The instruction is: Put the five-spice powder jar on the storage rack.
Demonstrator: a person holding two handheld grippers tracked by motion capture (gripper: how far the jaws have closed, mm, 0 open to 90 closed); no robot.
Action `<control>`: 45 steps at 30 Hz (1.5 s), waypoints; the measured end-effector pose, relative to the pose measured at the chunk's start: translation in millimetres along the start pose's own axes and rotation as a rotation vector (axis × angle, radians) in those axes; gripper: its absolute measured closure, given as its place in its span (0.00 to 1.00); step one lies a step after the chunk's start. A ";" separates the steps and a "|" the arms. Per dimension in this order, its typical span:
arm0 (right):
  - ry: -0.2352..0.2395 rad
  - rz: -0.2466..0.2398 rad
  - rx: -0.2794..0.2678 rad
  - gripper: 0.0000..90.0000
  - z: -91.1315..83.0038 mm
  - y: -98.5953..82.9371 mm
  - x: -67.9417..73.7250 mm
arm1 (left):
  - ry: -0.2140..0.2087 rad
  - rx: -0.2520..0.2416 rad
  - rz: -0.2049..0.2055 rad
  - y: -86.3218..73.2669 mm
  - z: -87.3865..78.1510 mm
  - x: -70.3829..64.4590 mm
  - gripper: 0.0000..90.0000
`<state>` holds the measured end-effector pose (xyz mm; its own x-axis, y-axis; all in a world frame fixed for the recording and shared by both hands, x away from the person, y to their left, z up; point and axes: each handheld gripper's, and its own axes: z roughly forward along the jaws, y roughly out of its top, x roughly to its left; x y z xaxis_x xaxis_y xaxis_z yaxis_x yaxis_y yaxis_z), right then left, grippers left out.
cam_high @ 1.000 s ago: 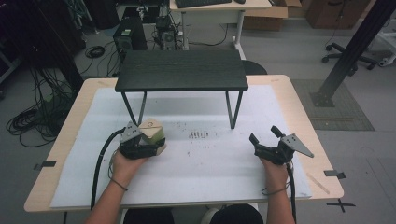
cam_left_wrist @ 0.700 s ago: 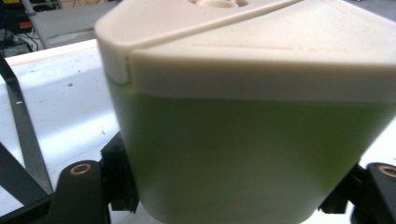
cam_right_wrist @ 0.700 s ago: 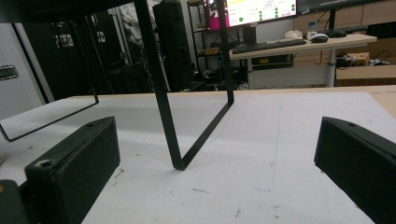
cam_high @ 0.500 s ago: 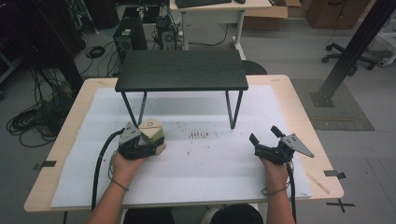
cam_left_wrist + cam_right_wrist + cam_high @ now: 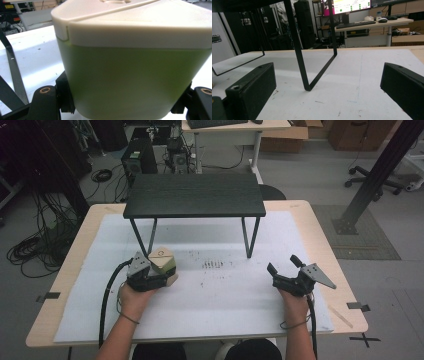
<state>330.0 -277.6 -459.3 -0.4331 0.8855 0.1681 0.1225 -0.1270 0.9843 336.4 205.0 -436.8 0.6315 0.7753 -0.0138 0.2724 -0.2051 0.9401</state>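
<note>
White-sheeted worktop carried a black stand at its far edge. Left gripper clamped a green, cream-lidded container near the left edge; right gripper sat released, empty.

Dim room in the high view; the white sheet reads brightest. Soft shadow beneath the black stand. Green container soft-focused; its lid overexposed toward 12 o'clock.

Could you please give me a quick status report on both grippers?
Left gripper shut on green container. Right gripper open, empty. Black stand ahead.
</note>
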 end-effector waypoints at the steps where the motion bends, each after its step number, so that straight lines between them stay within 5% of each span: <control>1: 0.000 0.000 0.000 0.00 0.0 0.0 0.0 | 0.000 0.000 0.000 0.0 0.0 0.0 0.32; 15: 0.000 -0.008 0.004 0.00 0.3 0.0 0.7 | 0.009 -0.007 0.029 3.3 -6.3 -1.4 0.32; 25: 0.002 -0.007 0.004 0.00 0.2 0.0 0.9 | 0.014 -0.032 0.004 14.2 -24.2 3.2 0.33; 45: 0.007 0.001 -0.001 0.00 -0.7 0.0 0.5 | -0.008 -0.017 0.070 70.7 -49.3 -3.9 0.32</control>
<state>329.2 -277.5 -459.2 -0.4389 0.8825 0.1690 0.1218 -0.1279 0.9843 317.5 216.9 -353.5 0.6541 0.7548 0.0499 0.2151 -0.2489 0.9443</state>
